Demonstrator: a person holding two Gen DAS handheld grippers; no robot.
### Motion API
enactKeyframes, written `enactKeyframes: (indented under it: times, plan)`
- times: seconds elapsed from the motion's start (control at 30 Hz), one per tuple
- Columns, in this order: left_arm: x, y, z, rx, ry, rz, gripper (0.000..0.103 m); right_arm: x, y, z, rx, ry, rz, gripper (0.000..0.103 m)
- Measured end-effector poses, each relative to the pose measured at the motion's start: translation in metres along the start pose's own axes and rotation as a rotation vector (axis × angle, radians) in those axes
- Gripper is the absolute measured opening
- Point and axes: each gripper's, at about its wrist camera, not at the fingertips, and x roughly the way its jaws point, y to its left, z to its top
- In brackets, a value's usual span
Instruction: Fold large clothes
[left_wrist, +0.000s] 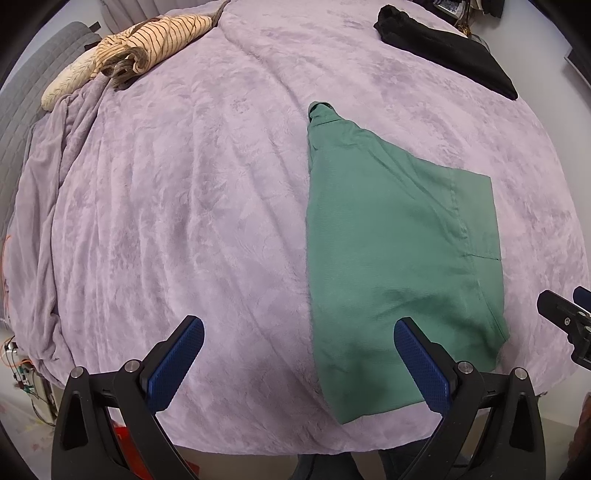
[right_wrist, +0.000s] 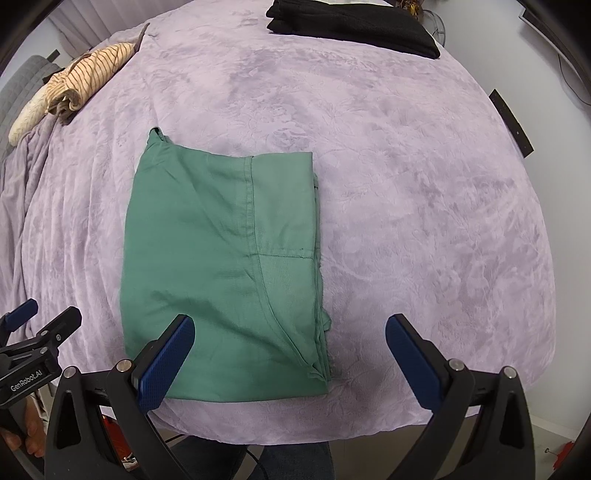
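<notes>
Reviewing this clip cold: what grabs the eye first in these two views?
The green garment, folded flat near the front edge of the lilac blanket, stands out most. Both the left gripper and right gripper hover open above it, holding nothing. Far back lie a striped beige bundle at left and a folded black garment at right.

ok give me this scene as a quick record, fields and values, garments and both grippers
surface: purple blanket over a bed
green garment: folded, lying flat near the front edge
black garment: folded, far side
striped garment: bunched up, far left corner
left gripper: open, holding nothing, right finger over the green garment
right gripper: open, holding nothing, left finger over the green garment
</notes>
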Motion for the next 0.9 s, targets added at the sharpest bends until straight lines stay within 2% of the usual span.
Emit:
enactKeyframes:
  times: [0.9]
  plan:
    - [-0.0002,-0.0009,-0.0006,-0.004,0.0,0.001,0.103,-0.0004,0.0011,-0.0035,0.005,0.001,0.002,0.103]
